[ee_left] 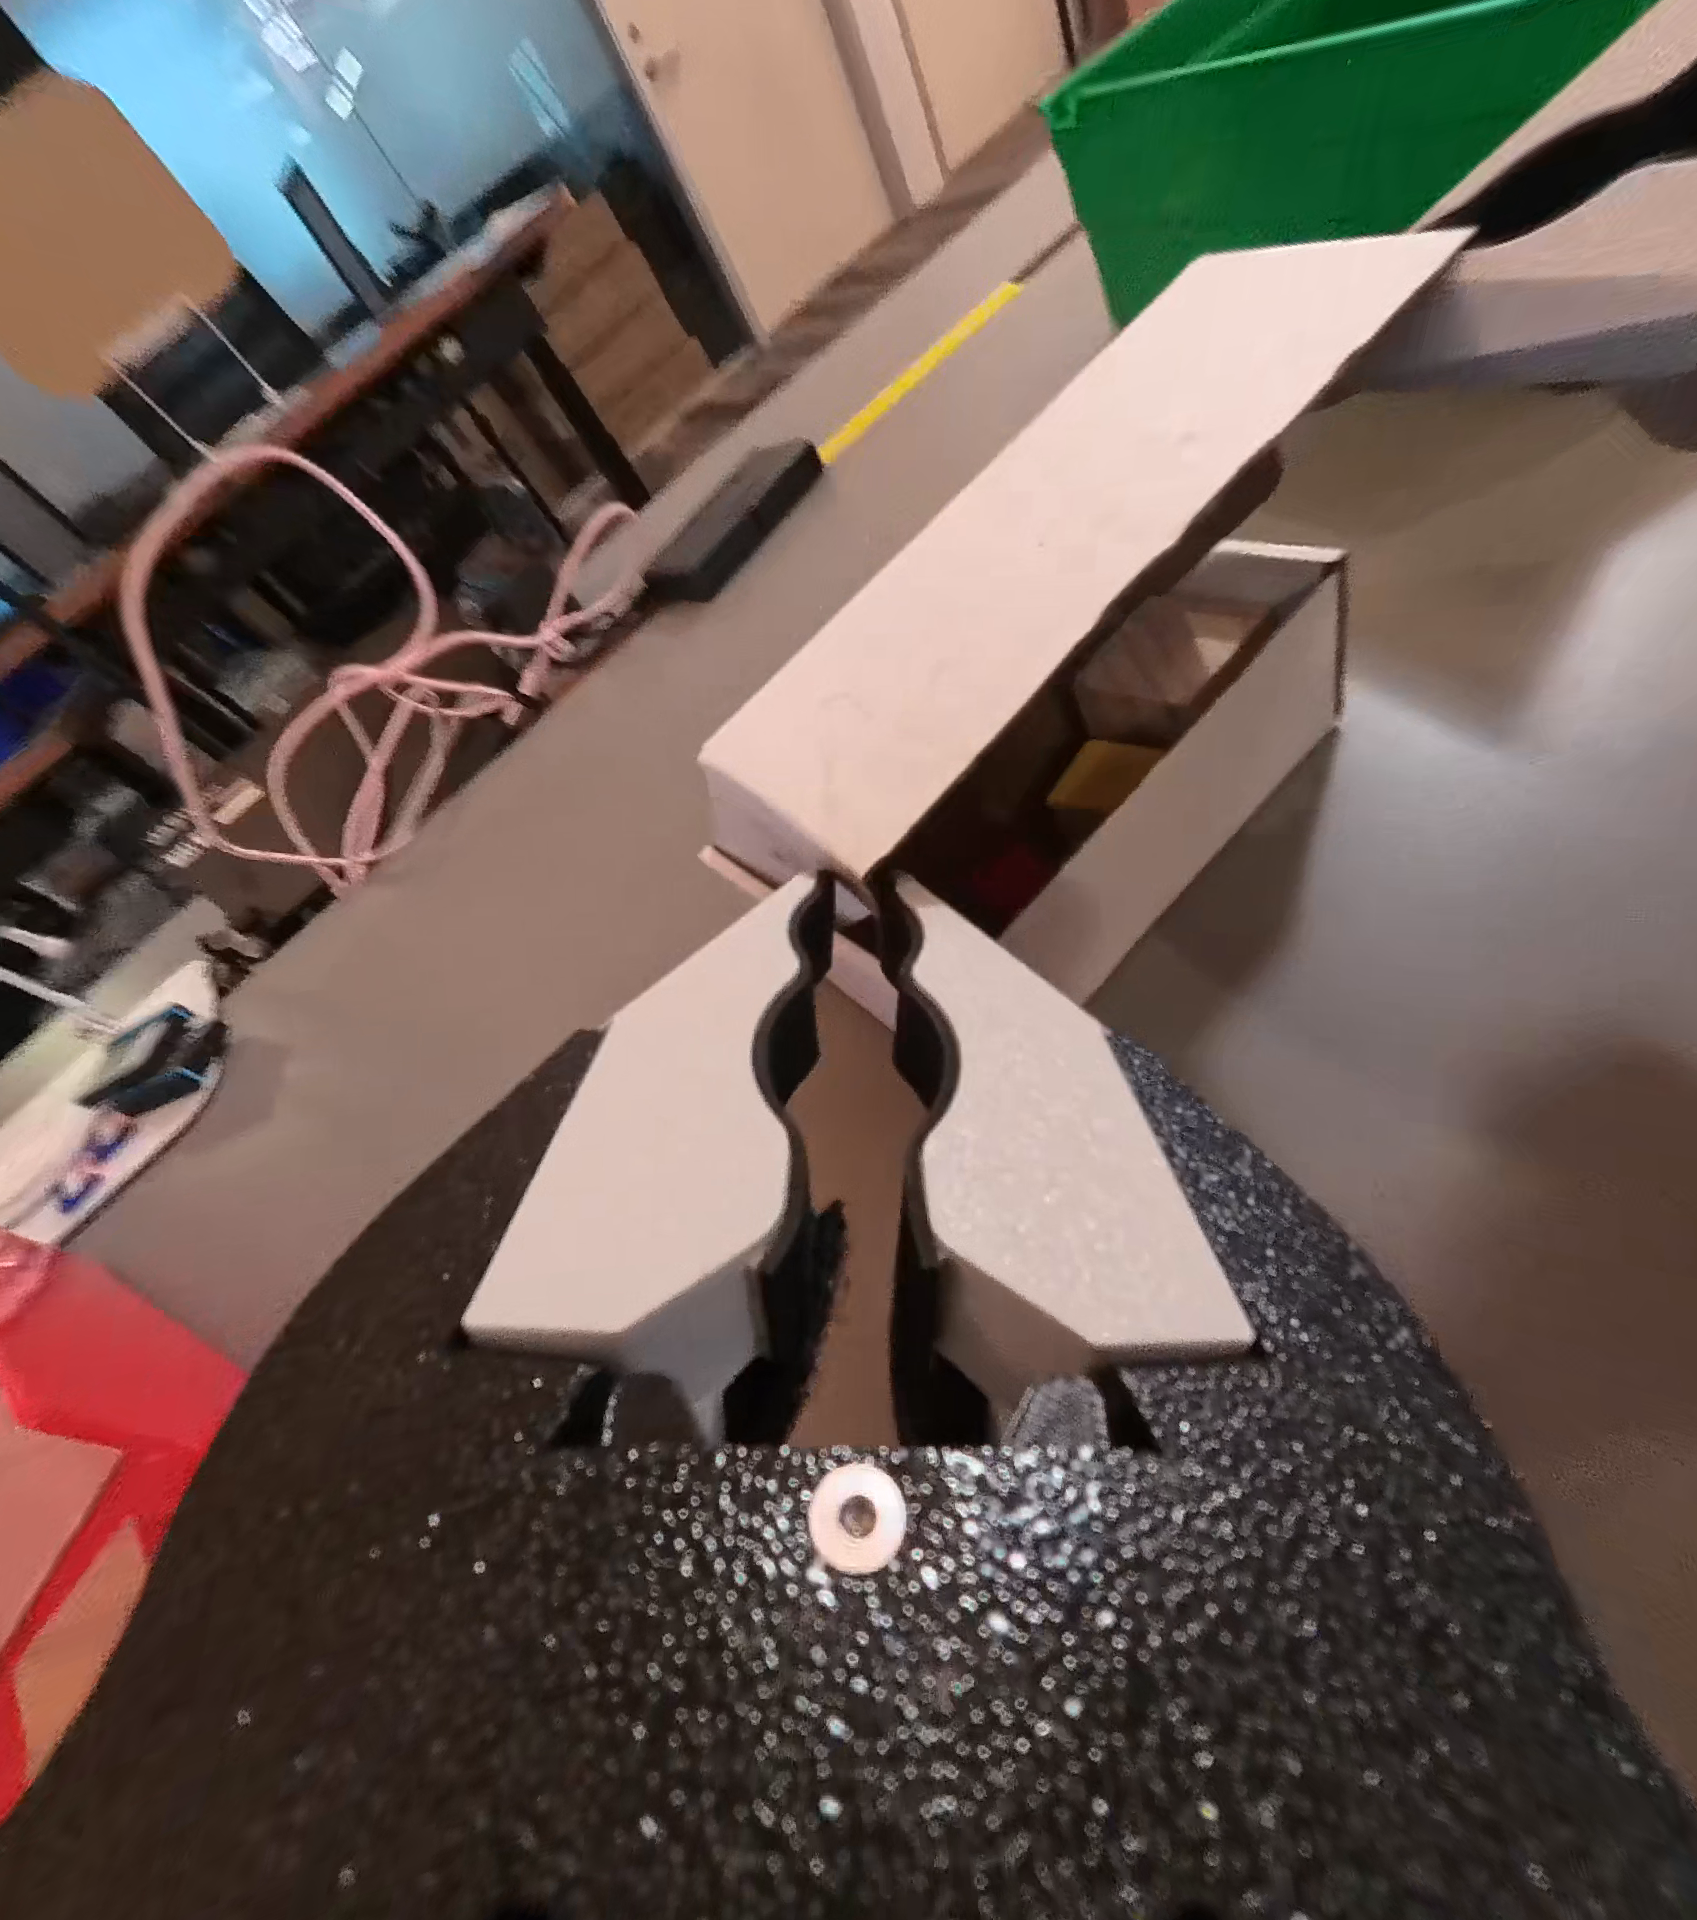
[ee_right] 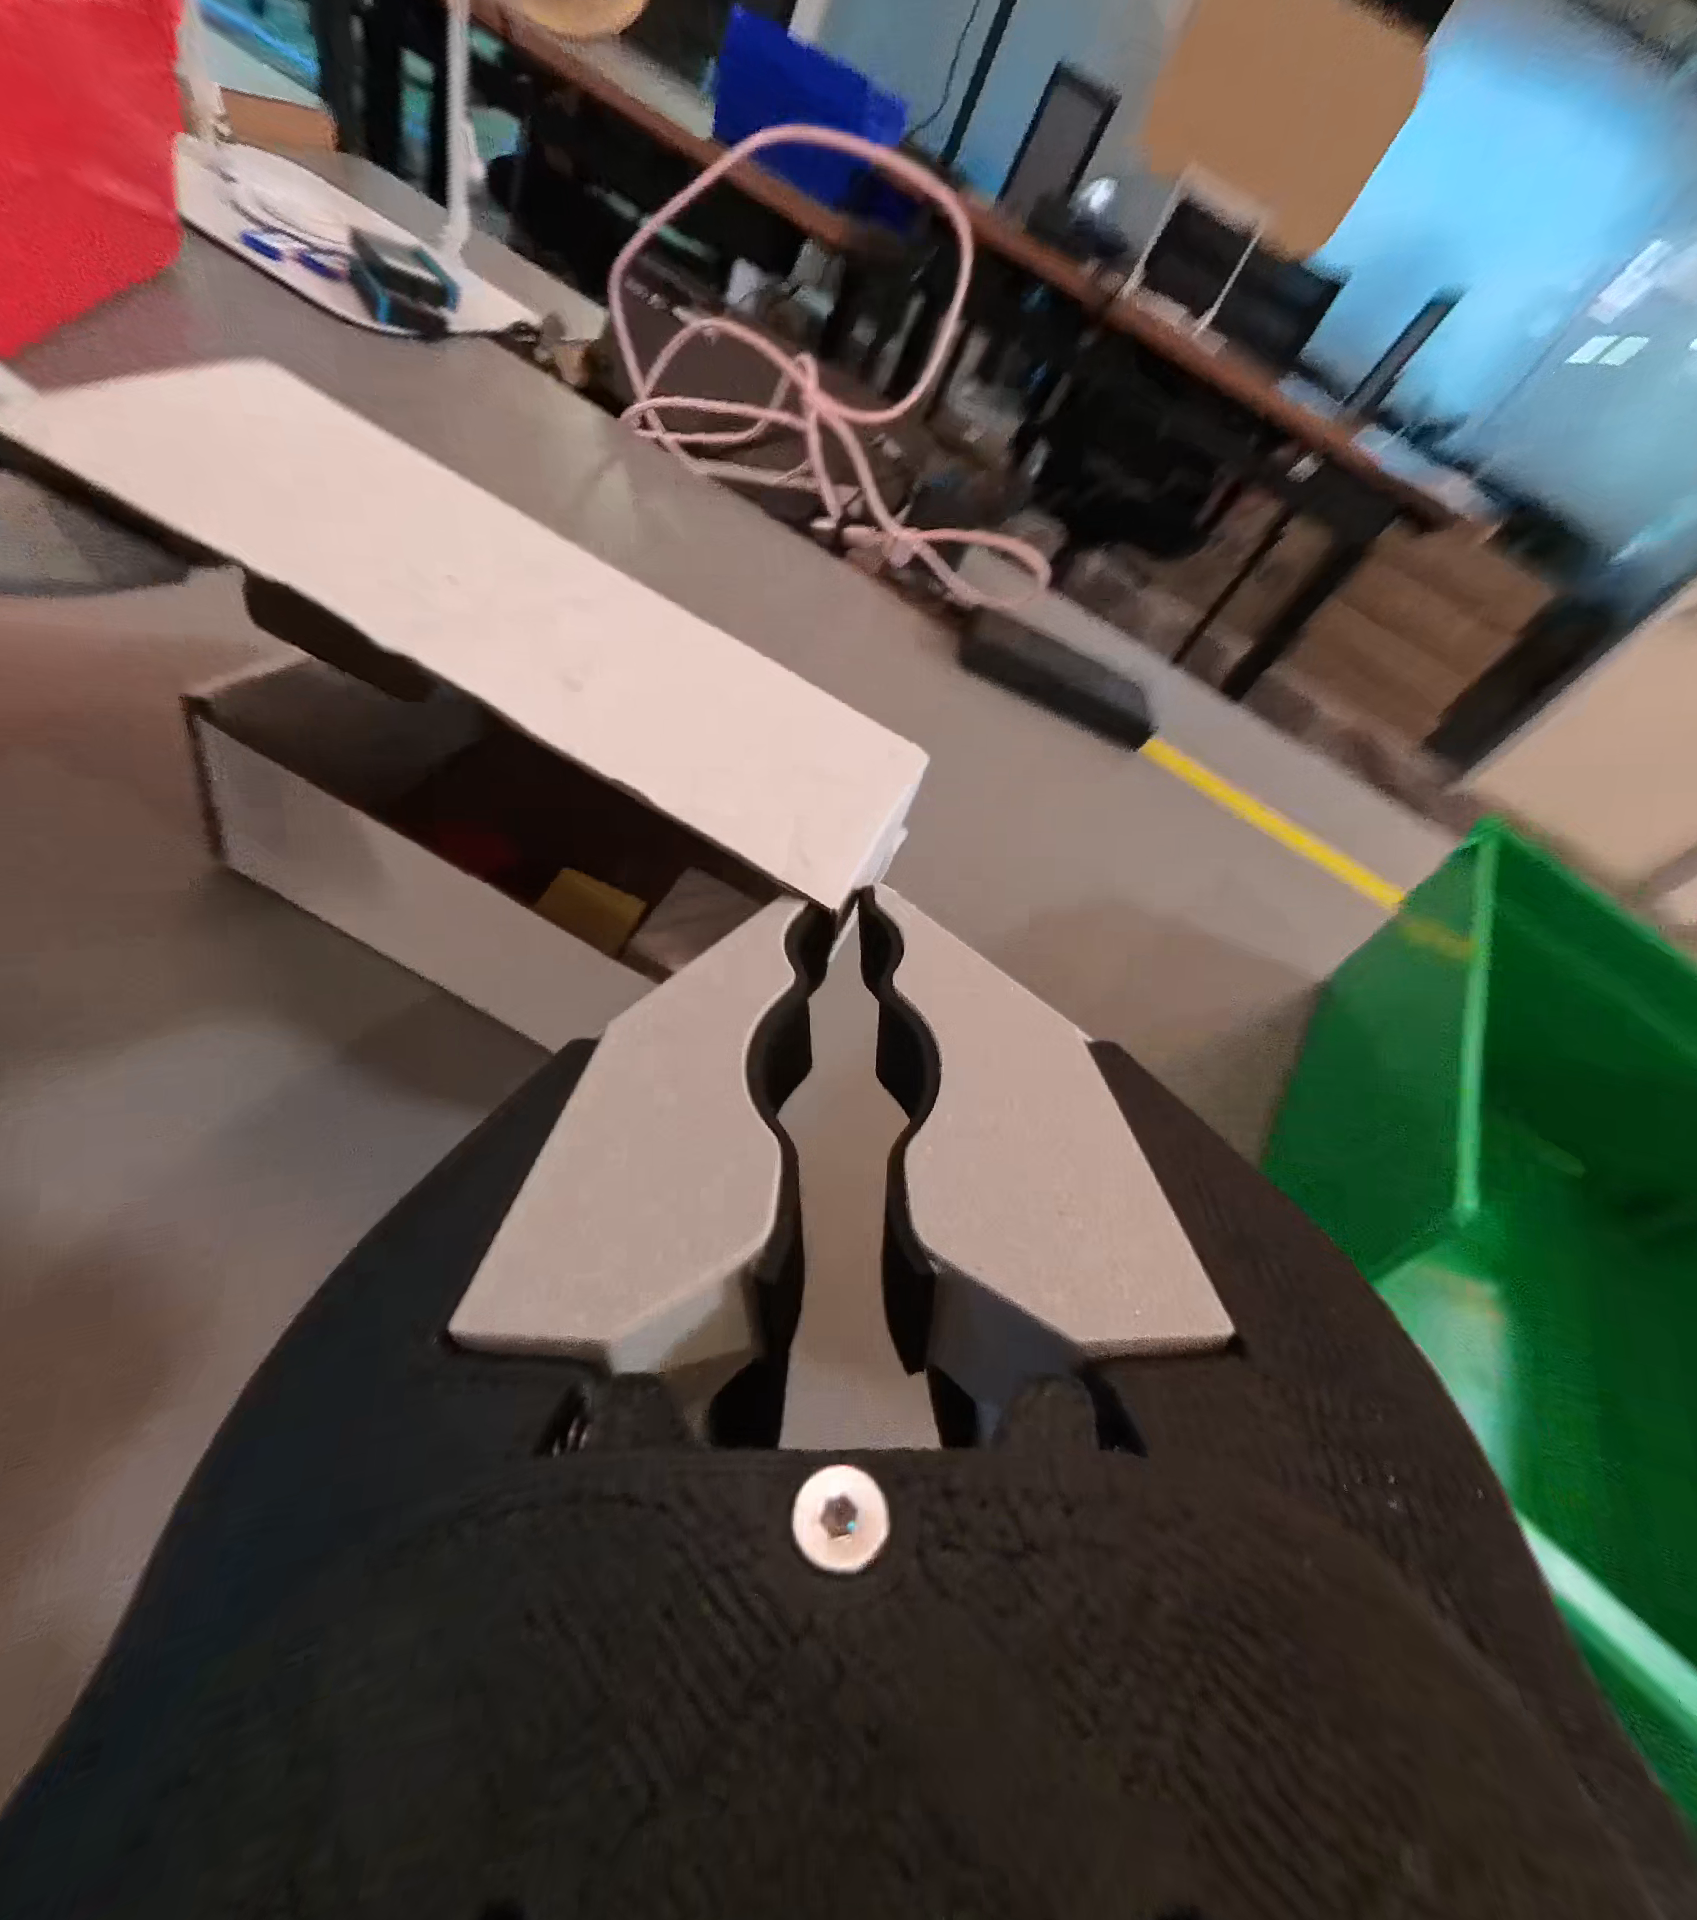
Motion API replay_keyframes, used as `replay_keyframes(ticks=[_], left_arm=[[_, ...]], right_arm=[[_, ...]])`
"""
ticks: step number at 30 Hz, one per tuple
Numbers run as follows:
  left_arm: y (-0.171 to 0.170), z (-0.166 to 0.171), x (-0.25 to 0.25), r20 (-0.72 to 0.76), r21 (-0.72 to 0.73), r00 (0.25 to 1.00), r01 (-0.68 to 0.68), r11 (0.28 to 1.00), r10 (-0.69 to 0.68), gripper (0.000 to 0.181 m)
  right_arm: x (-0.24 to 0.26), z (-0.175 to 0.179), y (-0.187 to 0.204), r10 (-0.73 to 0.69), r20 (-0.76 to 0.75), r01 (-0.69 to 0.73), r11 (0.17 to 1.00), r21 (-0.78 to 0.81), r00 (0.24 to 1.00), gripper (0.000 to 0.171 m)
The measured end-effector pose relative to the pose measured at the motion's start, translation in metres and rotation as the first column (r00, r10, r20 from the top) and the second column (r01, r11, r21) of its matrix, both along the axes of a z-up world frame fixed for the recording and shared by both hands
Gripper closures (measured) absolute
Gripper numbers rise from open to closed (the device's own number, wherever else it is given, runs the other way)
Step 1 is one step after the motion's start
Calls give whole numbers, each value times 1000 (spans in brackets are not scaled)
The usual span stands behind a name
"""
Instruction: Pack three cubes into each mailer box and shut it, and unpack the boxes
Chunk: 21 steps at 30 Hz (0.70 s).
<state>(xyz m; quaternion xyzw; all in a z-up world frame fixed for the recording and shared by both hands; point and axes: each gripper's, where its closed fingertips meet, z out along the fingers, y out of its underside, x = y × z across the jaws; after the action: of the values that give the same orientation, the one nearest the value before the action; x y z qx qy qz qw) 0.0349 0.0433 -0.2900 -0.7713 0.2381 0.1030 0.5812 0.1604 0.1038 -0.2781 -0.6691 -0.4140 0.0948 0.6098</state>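
A white mailer box [ee_left: 1228, 821] lies on the grey table with its lid [ee_left: 989, 623] half raised. Inside I see a yellow cube [ee_left: 1104, 774], a red cube [ee_left: 1010, 868] and a pale wooden cube [ee_left: 1166, 665]. My left gripper [ee_left: 856, 891] is shut on the lid's near corner. The right gripper [ee_left: 1654, 197] shows at the top right, at the lid's other corner. In the right wrist view my right gripper [ee_right: 846, 909] is shut on the corner of the lid [ee_right: 470, 603] above the box [ee_right: 387, 883]. The yellow cube [ee_right: 595, 912] and red cube [ee_right: 480, 847] show under the lid.
A green bin [ee_left: 1343, 135] [ee_right: 1602, 1195] stands on the right side of the table. A red bin [ee_left: 13, 1455] [ee_right: 23, 156] stands on the left. A pink cable [ee_right: 823, 416], a black block [ee_right: 1052, 665] and a yellow tape line [ee_right: 1270, 821] lie beyond the box.
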Motion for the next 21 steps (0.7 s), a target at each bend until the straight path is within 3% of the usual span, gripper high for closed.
replay_keyframes(ticks=[3, 7, 16, 21], left_arm=[[-6, 1, 6, 80, -153, 996, 51, 987, -39, 175], [-15, -9, 12, 110, -293, 992, 94, 952, -64, 175], [-14, -51, 10, 119, -393, 992, 75, 916, -30, 175], [-10, -57, 9, 131, -395, 991, 70, 916, -20, 175]], right_arm=[[1, 0, -3, 48, -16, -50, 984, -172, 999, 168], [5, -11, -7, 76, 44, -60, 956, -287, 996, 168], [5, -55, -7, 79, 90, -38, 922, -384, 993, 168], [4, -60, -5, 77, 80, -40, 921, -387, 994, 168]])
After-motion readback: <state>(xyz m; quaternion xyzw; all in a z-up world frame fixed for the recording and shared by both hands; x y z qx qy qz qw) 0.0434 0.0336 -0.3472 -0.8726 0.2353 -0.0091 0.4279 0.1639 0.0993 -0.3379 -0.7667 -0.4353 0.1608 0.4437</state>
